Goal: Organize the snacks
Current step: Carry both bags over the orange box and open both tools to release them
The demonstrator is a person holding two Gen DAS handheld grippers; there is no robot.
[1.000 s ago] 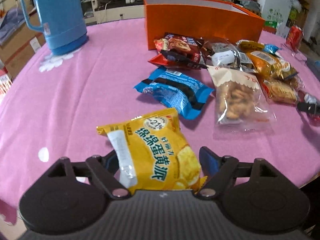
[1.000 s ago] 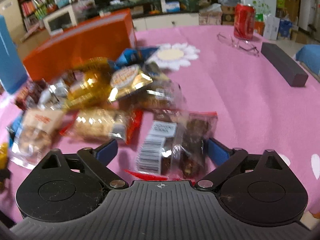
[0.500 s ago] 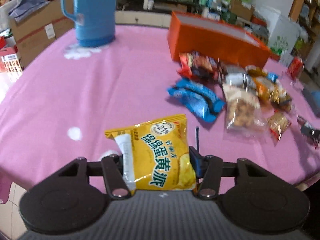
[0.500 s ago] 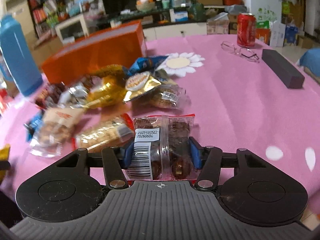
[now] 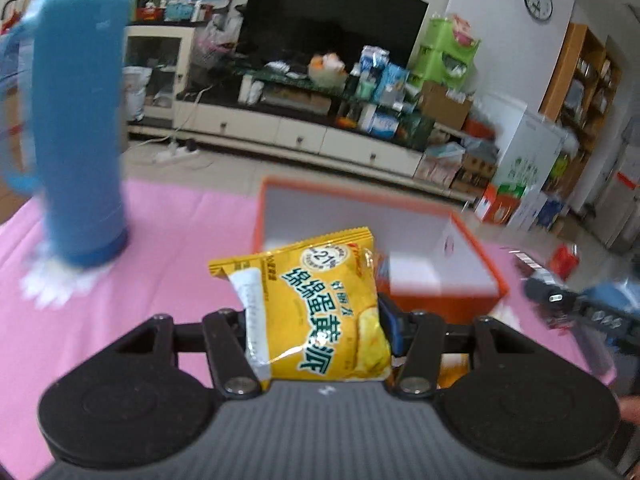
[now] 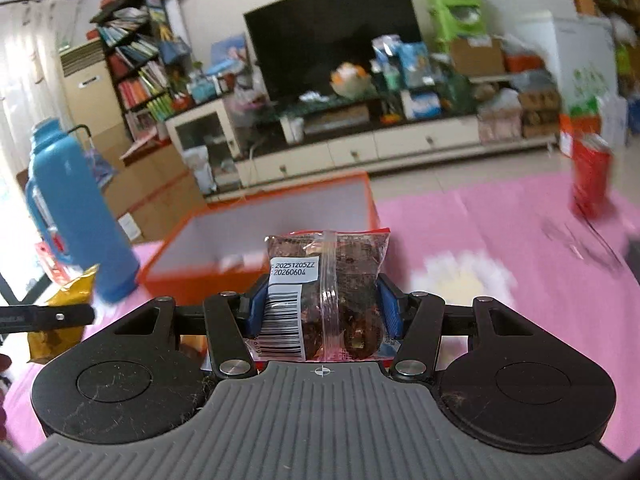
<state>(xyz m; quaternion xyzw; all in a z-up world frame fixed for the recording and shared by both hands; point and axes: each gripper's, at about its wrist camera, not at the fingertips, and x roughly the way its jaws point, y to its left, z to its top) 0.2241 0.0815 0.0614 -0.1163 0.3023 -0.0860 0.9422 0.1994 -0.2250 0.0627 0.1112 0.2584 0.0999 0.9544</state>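
— Which step is this?

— The carry, I'd say. The left gripper (image 5: 316, 320) is pinching a yellow snack packet (image 5: 320, 312) and holding it up in front of the orange box (image 5: 440, 304). The right gripper (image 6: 322, 312) is clamped on a clear packet of dark snacks (image 6: 332, 300), also lifted, with the same box (image 6: 200, 278) just beyond it.

— And next?

— Probably bring each packet over the open top of the box, then spread the fingers so it drops inside. The blue flask (image 5: 80, 140) stands close on the left, so steer clear of it.
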